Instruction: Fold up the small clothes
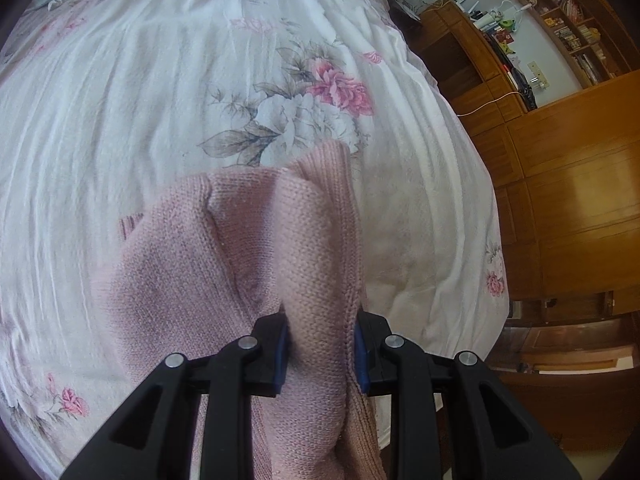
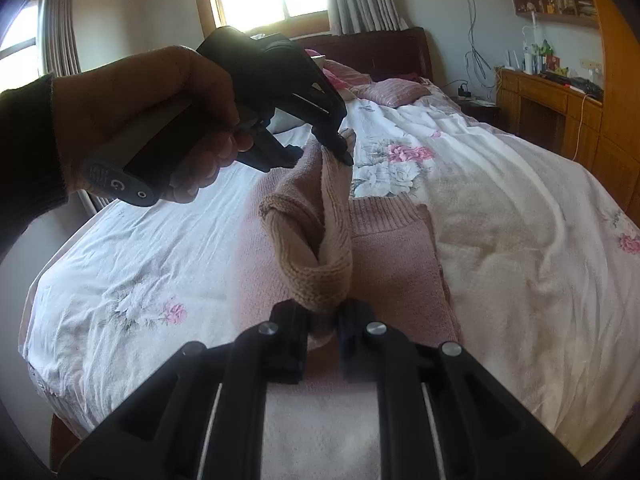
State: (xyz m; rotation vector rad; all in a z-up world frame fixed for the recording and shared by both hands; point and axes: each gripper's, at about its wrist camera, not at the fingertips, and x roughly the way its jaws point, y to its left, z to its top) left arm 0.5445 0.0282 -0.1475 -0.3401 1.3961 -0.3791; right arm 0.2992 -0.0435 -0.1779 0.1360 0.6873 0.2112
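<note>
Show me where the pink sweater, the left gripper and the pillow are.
pink sweater (image 1: pixel 180 272): left wrist view, flat knit body.
left gripper (image 2: pixel 320 152): right wrist view, between its fingers.
pillow (image 2: pixel 394 90): right wrist view, striped top face.

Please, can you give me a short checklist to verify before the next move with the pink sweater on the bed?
1. Left gripper closed on the pink knitted sweater: ok.
2. Right gripper closed on the ribbed edge: ok.
3. Lifted part raised between both grippers, not slipping: cannot tell.
4. Rest of the sweater lying flat on the floral bedsheet: ok.
5. Grip holds one layer only: cannot tell.
</note>
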